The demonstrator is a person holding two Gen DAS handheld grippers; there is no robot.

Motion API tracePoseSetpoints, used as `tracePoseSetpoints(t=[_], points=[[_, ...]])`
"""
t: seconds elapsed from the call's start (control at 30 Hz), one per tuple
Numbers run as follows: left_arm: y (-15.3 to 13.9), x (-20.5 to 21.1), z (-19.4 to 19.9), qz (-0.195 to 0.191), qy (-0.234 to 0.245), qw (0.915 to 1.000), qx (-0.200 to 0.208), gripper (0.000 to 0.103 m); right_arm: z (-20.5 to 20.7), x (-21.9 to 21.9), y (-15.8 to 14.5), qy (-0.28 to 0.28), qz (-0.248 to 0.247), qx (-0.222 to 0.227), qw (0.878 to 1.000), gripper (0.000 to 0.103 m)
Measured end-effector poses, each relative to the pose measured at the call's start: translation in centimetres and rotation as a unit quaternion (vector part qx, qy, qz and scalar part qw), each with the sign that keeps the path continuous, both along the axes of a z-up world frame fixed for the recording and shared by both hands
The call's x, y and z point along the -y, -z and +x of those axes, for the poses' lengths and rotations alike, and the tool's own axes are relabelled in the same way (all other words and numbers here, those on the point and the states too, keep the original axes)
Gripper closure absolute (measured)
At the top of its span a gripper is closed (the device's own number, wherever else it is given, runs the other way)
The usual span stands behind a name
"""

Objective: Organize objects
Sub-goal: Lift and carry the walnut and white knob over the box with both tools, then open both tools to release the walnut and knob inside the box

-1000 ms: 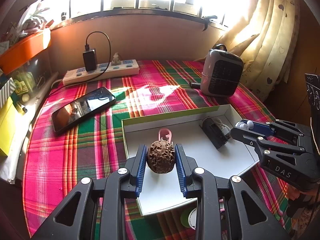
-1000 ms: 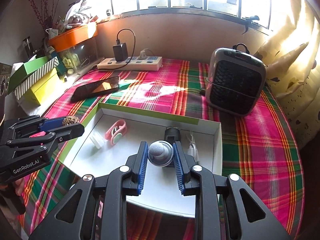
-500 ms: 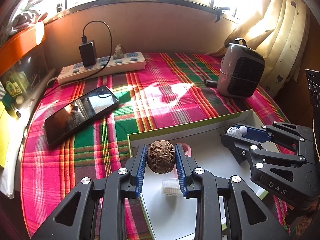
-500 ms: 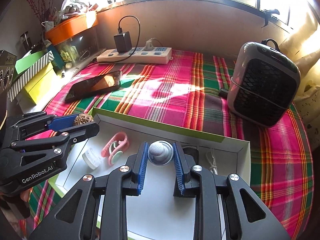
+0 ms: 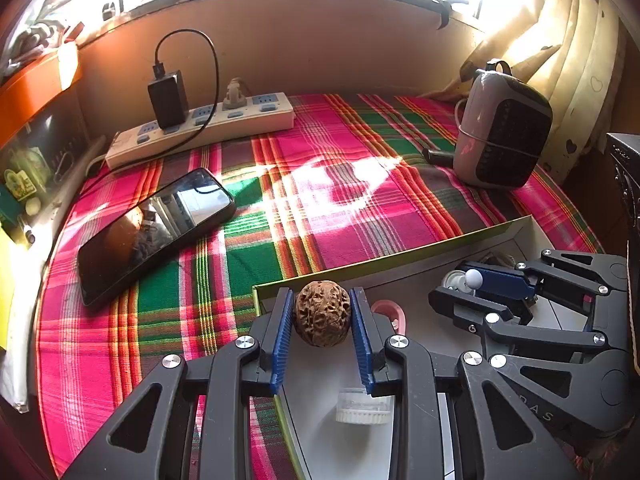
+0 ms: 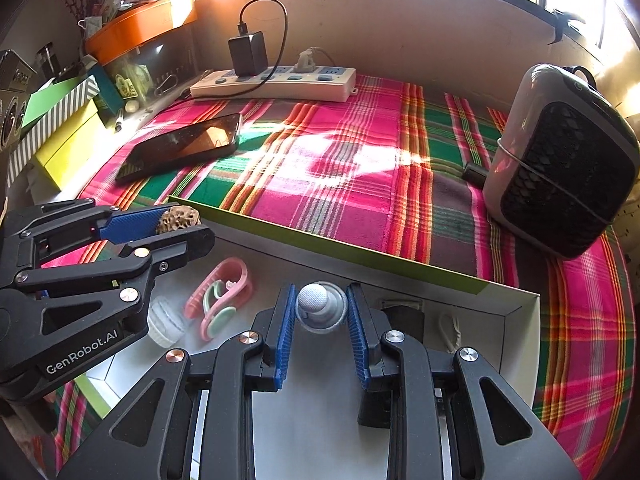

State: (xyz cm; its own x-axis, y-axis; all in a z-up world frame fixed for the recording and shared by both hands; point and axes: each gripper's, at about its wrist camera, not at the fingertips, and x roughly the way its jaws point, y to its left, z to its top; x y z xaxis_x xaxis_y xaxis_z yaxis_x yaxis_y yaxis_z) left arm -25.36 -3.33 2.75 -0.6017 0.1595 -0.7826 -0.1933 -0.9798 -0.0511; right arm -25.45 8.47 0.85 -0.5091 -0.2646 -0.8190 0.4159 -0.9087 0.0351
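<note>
The left gripper (image 5: 322, 322) clamps a wrinkled brown walnut (image 5: 322, 312), long axis upright, above the white cardboard tray's (image 6: 516, 312) near-left corner; the right gripper (image 6: 321, 314) clamps a smooth grey-white round knob (image 6: 320, 306) mid-tray.

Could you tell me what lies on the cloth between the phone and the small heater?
Nothing: between the phone and the heater only bare plaid cloth with a sunlit patch shows, clearest in the right wrist view.

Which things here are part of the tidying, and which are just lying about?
Job: walnut in left gripper, small grey knob in right gripper, white box, pink clip, white cap.
Lying about: phone, power strip, heater.
</note>
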Motion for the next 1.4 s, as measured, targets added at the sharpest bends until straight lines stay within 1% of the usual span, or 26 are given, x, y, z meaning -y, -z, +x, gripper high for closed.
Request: tracePoseSetpoints(t=[0.1,0.2,0.27,0.63,1.2,1.3,1.37,1.4], points=[[0.16,-0.19,0.21,0.001,0.006,1.0000,0.004,0.076,0.00,-0.01,0.06,-0.002,0.000,0.001,1.000,0.076],[0.48,-0.49,0.42,-0.008,0.012,0.9999,0.006,0.076,-0.10,0.10,0.15,0.000,0.006,0.000,1.000,0.076],[0.73,-0.53,0.33,-0.005,0.011,0.9999,0.011,0.076,-0.10,0.25,0.15,-0.003,0.007,0.000,1.000,0.076],[0.80,-0.79,0.24,-0.017,0.006,0.9998,0.007,0.076,-0.37,0.55,0.45,-0.001,0.021,0.004,1.000,0.076],[0.89,-0.67,0.16,-0.014,0.005,0.9999,0.009,0.076,-0.45,0.62,0.51,0.002,0.034,0.005,0.999,0.076],[0.89,-0.62,0.27,-0.013,0.005,0.9999,0.010,0.076,-0.38,0.60,0.48,0.003,0.034,0.005,0.999,0.071],[0.88,-0.54,0.34,-0.010,0.004,0.9999,0.011,0.076,-0.31,0.53,0.42,0.005,0.034,0.003,0.999,0.066],[0.85,-0.57,0.39,-0.010,0.004,0.9999,0.012,0.076,-0.25,0.48,0.37,0.005,0.032,0.002,0.999,0.065]])
